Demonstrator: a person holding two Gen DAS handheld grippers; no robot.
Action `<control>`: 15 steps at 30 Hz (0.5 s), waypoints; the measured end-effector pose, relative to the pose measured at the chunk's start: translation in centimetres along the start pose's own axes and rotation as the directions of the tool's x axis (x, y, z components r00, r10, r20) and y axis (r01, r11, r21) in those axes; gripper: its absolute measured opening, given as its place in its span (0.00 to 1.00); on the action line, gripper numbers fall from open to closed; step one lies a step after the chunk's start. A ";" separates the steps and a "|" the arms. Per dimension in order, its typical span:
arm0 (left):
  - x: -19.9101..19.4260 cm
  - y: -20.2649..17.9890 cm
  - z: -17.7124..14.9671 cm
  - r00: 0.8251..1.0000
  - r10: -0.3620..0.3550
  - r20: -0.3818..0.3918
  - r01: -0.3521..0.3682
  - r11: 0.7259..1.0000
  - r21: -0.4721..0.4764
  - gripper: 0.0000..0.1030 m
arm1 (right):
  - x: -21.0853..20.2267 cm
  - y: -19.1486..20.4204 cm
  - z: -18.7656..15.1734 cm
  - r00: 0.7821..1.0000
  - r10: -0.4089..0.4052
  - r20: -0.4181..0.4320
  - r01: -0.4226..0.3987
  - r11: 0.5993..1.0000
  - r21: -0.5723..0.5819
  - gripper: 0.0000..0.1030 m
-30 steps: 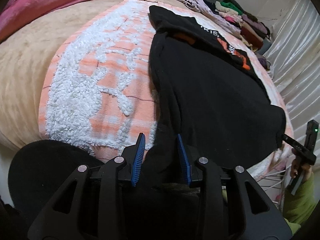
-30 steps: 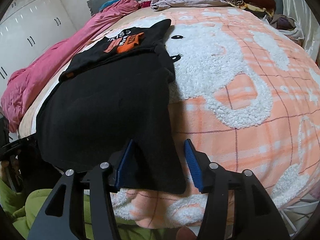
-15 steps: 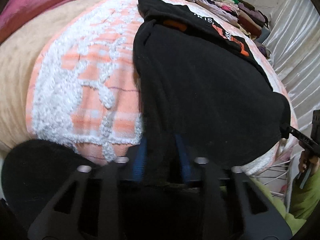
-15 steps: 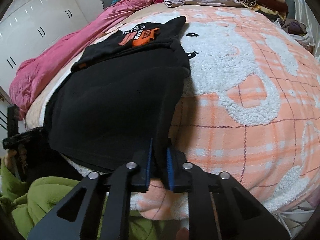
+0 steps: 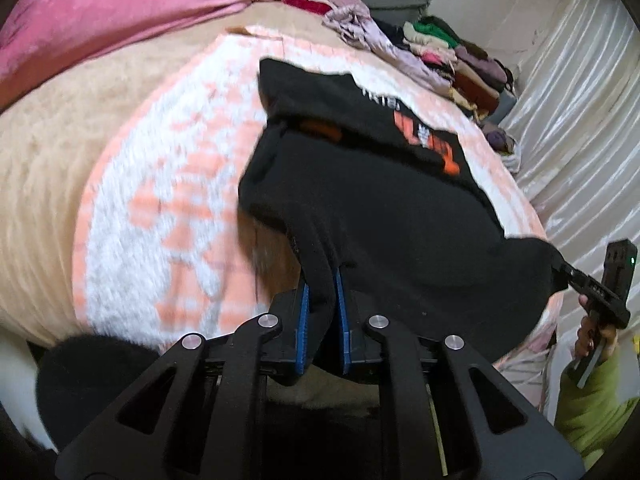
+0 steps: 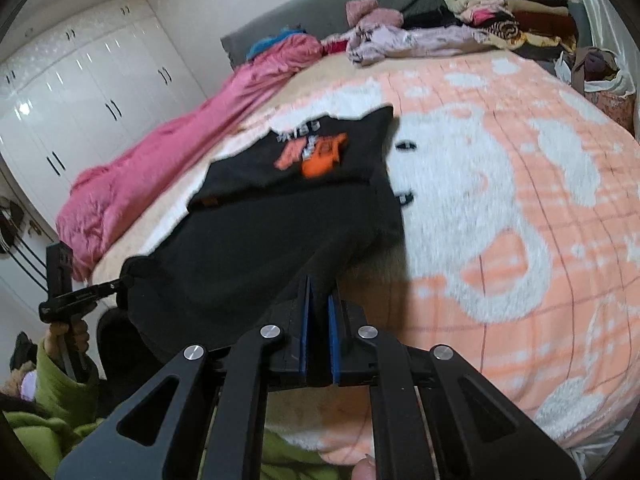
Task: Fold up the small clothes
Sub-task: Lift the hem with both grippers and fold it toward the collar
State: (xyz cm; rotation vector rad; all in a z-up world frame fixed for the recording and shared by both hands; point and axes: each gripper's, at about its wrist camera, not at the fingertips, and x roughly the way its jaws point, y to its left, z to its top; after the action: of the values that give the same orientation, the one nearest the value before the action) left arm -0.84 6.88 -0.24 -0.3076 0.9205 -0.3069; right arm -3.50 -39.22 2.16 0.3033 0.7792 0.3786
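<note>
Pinching a bunched corner of the black fleece garment with orange lettering (image 5: 392, 216), the left hand-held gripper (image 5: 322, 280) has its blue-padded jaws closed tight on the fabric, which rises off the bed into them. The right hand-held gripper (image 6: 318, 304) likewise has its blue jaws clamped on the opposite near corner of the same garment (image 6: 248, 248), that edge lifted and stretched between the two. The garment's far part, showing the orange print, lies flat on the orange-and-white plaid fleece blanket (image 6: 500, 208) covering the bed. Beside the blanket runs a crumpled pink satin quilt (image 5: 120, 12). At the head of the bed sits a stack of folded multicoloured clothes (image 6: 512, 4), with a rumpled lilac garment (image 6: 408, 40) just beside it.
</note>
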 end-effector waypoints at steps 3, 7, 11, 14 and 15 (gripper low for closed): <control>-0.5 0.0 1.8 0.999 -0.016 0.028 0.016 1.000 -0.014 0.06 | -0.2 0.0 1.4 0.999 0.019 0.044 -0.020 1.000 0.011 0.07; -1.0 -0.8 4.7 0.998 0.003 0.068 -0.002 1.000 -0.004 0.06 | 0.2 0.0 3.8 0.995 0.018 0.095 -0.020 1.000 0.017 0.07; -1.0 -1.5 7.5 0.994 0.022 0.104 -0.023 1.000 0.010 0.06 | 1.2 0.0 6.4 0.992 0.012 0.127 -0.014 1.000 0.017 0.07; -0.5 -1.7 9.4 0.992 0.032 0.121 -0.032 0.999 0.005 0.06 | 1.8 -0.1 8.0 0.989 -0.001 0.150 -0.003 1.000 0.021 0.07; -0.3 -1.7 10.0 0.991 0.038 0.125 -0.039 0.999 0.004 0.06 | 2.0 -0.2 8.6 0.988 -0.002 0.157 -0.002 1.000 0.023 0.07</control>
State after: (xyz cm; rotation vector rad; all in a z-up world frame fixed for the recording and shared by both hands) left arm 6.92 6.75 6.37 -0.2993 0.8013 -0.2524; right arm 4.12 -39.57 6.65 0.3505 0.6289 0.3416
